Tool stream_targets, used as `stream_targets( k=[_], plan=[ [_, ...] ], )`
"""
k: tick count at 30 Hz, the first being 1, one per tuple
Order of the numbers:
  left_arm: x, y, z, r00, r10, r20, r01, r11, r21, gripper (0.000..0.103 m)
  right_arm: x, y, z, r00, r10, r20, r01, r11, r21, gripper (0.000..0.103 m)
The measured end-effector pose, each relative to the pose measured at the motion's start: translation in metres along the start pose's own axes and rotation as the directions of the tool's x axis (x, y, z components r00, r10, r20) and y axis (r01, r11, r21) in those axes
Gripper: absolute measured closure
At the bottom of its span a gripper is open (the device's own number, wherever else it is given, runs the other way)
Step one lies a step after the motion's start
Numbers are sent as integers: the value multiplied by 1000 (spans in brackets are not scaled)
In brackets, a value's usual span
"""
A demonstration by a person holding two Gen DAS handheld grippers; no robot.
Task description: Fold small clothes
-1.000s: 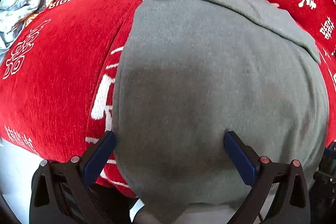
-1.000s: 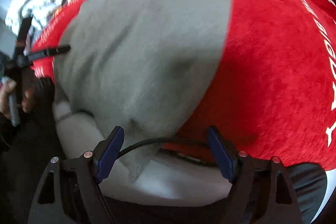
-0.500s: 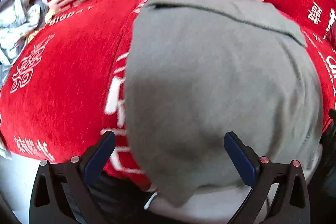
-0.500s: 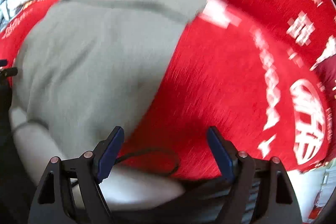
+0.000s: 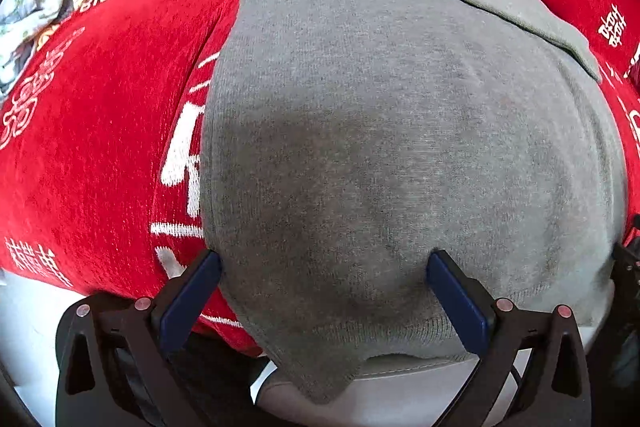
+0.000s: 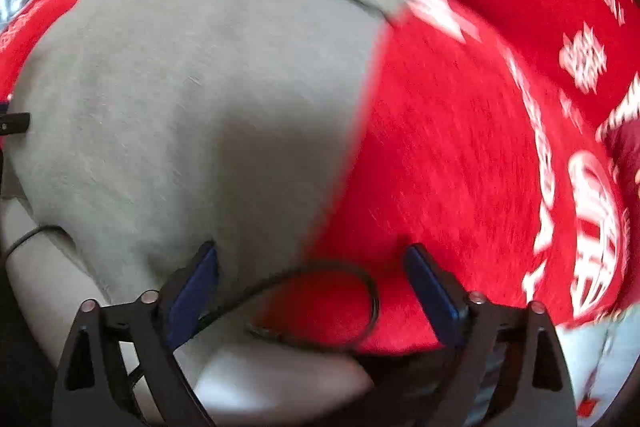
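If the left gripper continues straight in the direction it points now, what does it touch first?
Most likely the grey garment: it fills the view ahead of the open left gripper, lying on the red cloth. Depth is unclear.

Below me the surface is covered by a red plush cloth (image 5: pixel 100 131) with white printed characters and lettering, and its near edge is white (image 5: pixel 24 327). A grey knit garment (image 5: pixel 400 147) lies flat on the cloth, its near corner hanging over that edge. A crumpled pale patterned garment (image 5: pixel 32 7) rests on the cloth's far left, well apart from the grey one.
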State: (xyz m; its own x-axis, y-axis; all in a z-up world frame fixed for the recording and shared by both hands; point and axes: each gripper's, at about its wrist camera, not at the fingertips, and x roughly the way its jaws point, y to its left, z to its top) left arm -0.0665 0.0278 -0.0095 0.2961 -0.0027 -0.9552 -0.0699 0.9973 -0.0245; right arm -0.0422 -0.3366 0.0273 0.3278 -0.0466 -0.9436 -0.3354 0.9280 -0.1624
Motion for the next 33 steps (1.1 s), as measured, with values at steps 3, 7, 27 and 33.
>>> stream_targets(
  k=[3, 7, 27, 33],
  plan=[
    [-2, -4, -3, 1000, -6, -8, 6, 1000, -4, 0, -6, -13, -6, 994, -111, -10, 111, 993, 29, 9],
    [2, 4, -2, 997, -28, -77, 29, 1000, 9, 0, -19, -13, -5, 995, 93, 22, -94, 995, 39, 9],
    [29, 9, -14, 965, -21, -262, 64, 985, 158, 0, 41, 38, -15, 862, 480, -161, -462, 876, 136, 38],
    [32, 15, -22, 937, -84, -340, 127, 986, 106, 25, 39, 31, -27, 848, 502, -169, -487, 865, 123, 69]
  ],
)
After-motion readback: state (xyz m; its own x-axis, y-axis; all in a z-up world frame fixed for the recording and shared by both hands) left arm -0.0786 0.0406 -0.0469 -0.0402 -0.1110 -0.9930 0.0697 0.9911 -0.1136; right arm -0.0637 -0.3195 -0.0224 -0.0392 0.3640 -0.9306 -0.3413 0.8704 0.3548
